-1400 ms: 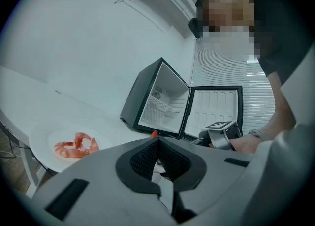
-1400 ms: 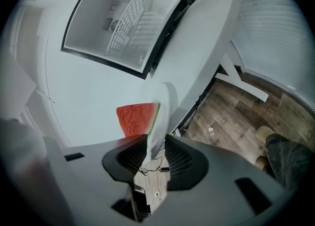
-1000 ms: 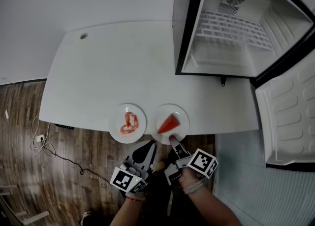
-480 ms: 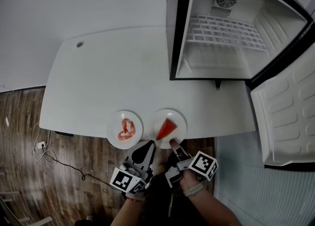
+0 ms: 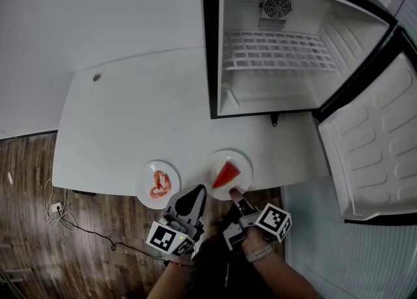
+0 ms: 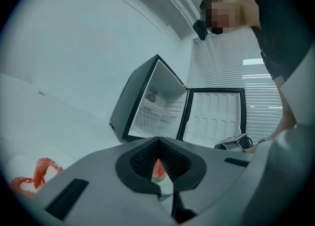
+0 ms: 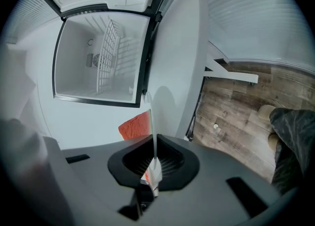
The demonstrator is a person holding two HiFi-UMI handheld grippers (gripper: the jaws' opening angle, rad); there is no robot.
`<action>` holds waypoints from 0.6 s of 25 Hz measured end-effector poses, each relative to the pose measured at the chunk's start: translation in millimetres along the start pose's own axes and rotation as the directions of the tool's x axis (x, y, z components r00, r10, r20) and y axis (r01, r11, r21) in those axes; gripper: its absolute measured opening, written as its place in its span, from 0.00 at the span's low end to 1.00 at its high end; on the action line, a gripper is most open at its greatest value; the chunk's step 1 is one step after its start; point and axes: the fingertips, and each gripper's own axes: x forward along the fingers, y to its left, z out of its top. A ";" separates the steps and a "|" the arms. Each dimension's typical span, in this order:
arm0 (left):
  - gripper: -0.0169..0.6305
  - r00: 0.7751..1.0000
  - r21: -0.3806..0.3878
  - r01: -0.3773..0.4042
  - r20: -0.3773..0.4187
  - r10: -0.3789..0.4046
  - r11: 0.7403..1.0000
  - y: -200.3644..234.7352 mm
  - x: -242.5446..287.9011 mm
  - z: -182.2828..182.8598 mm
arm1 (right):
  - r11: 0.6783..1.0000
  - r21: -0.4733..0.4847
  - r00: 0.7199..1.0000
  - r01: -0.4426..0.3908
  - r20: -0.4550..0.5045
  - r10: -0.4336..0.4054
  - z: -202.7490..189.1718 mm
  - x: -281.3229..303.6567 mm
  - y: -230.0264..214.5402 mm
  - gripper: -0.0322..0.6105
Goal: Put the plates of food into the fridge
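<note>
**2 plates out, 0 stored: right claw has just closed on the watermelon plate**

Change, last second: the right gripper (image 5: 233, 193) went from slightly apart to nearly together. It now pinches the near rim of the plate of watermelon (image 5: 242, 161). In the right gripper view the rim runs edge-on between the pads as a thin white line, with the red watermelon slice (image 7: 135, 125) just beyond.

In the head view the gap between this plate and the plate of shrimp (image 5: 144, 190) has widened, and the fridge (image 5: 273, 92) has swung toward the middle. My reading is that the carry of plate 1 is starting, though head motion accounts for part of the shift.

Left gripper (image 5: 197, 190): jaws together on nothing, hanging off the near edge of the table (image 5: 130, 122) between the 2 plates.

Position: both plates are at the table's near edge, well apart from the fridge. The fridge stands open on the table's far right, its wire shelf (image 5: 277, 50) bare and its door (image 5: 371, 141) swung wide.

Unclear:
- No view settles whether the gripped plate has left the table surface.
- The rim contact is too small to read in the head view.
- The left gripper view cuts the shrimp off at its lower left.
- The plate hides most of the slice in the right gripper view.
</note>
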 end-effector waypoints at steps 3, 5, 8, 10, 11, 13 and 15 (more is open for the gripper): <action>0.04 1.000 -0.004 0.017 -0.002 -0.017 1.000 -2.5 15.7 5.8 | 1.000 0.014 0.999 -0.007 0.039 0.006 16.2 -3.5 7.9 0.07; 0.04 1.000 -0.004 0.029 -0.001 -0.029 1.000 -5.5 26.2 11.1 | 1.000 0.022 0.998 -0.004 0.064 0.003 27.3 -6.2 12.4 0.07; 0.04 0.999 -0.002 0.053 0.003 -0.053 0.999 -10.0 45.1 20.6 | 1.000 0.023 0.995 -0.013 0.097 0.011 44.9 -8.1 23.1 0.07; 0.04 0.997 -0.005 0.073 0.005 -0.073 0.997 -12.4 59.9 26.2 | 0.999 0.023 0.992 -0.026 0.122 0.023 57.2 -8.7 32.0 0.07; 0.04 0.996 -0.003 0.084 0.006 -0.084 0.996 -13.6 67.6 29.0 | 0.999 0.023 0.990 -0.034 0.135 0.030 63.4 -8.6 36.5 0.07; 0.04 0.995 0.002 0.104 0.008 -0.104 0.995 -16.9 82.2 34.3 | 0.999 0.023 0.987 -0.045 0.157 0.041 75.5 -8.3 44.7 0.07; 0.04 0.993 0.006 0.118 0.014 -0.118 0.993 -20.1 95.3 38.8 | 0.999 0.025 0.984 -0.049 0.175 0.044 86.6 -8.2 50.8 0.07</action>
